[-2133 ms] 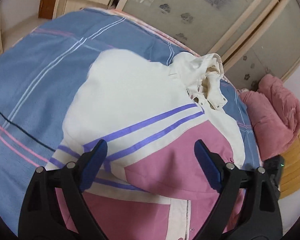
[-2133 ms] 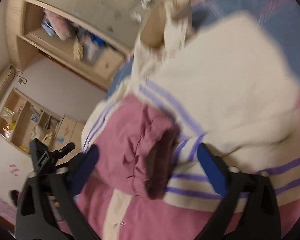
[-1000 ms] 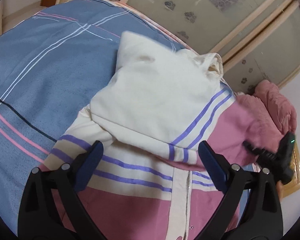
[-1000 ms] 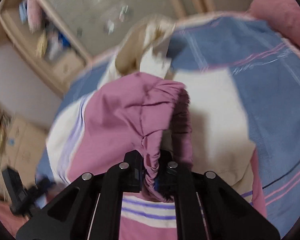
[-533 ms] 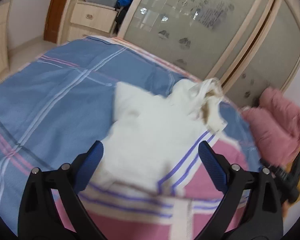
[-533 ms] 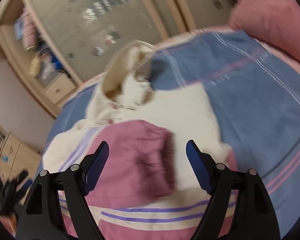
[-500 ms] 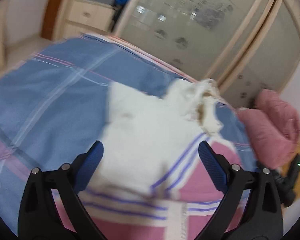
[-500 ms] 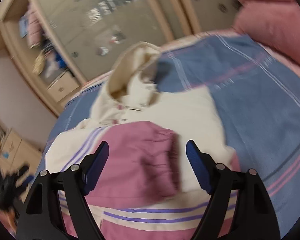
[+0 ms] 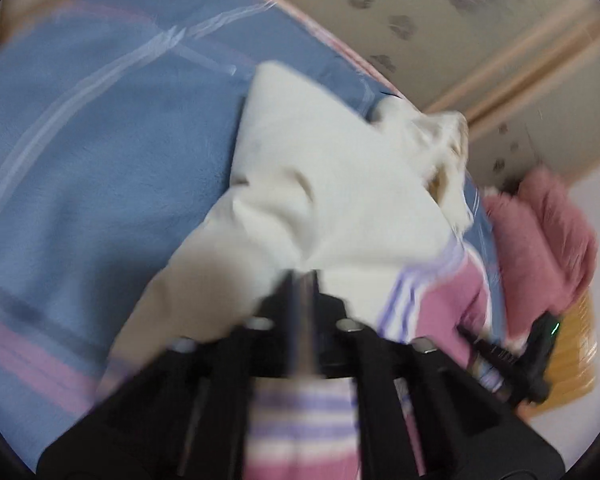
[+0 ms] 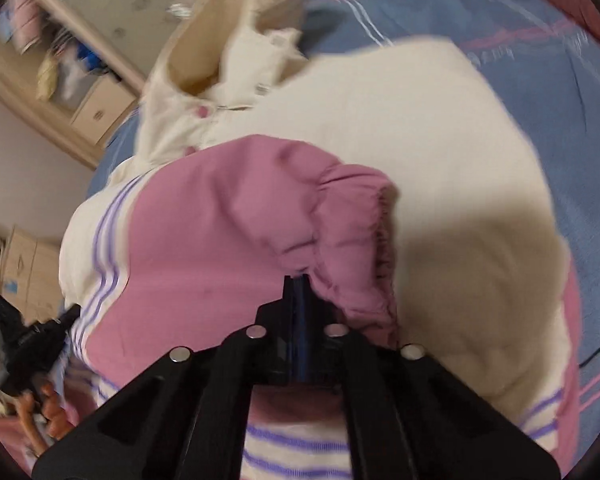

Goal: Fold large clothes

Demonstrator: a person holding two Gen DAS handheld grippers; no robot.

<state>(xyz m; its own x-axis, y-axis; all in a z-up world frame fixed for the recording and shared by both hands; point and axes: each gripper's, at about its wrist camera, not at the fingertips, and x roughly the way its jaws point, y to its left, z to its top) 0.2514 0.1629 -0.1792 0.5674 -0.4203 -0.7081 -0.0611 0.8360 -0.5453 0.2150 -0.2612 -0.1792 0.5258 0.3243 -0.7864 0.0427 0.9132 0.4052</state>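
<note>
Pinching the jacket (image 9: 332,184): both tools (left (image 9: 300,280) blurred, seemingly; right (image 10: 298,284) on its sleeve).

Bed (image 9: 100,152) had a blue cover with pink and white stripes. Cream-pink jacket (image 9: 340,200) lay directly on it, sleeves folded in, hood toward the far edge. Pink quilt (image 9: 540,232) bunched at far right corner.

One cream, pink and purple-striped jacket (image 9: 328,184), one blue striped bedsheet (image 9: 100,152), two black grippers (image 9: 300,280) (image 10: 298,284), and what looks like one pink quilt (image 9: 540,232), though blurred
</note>
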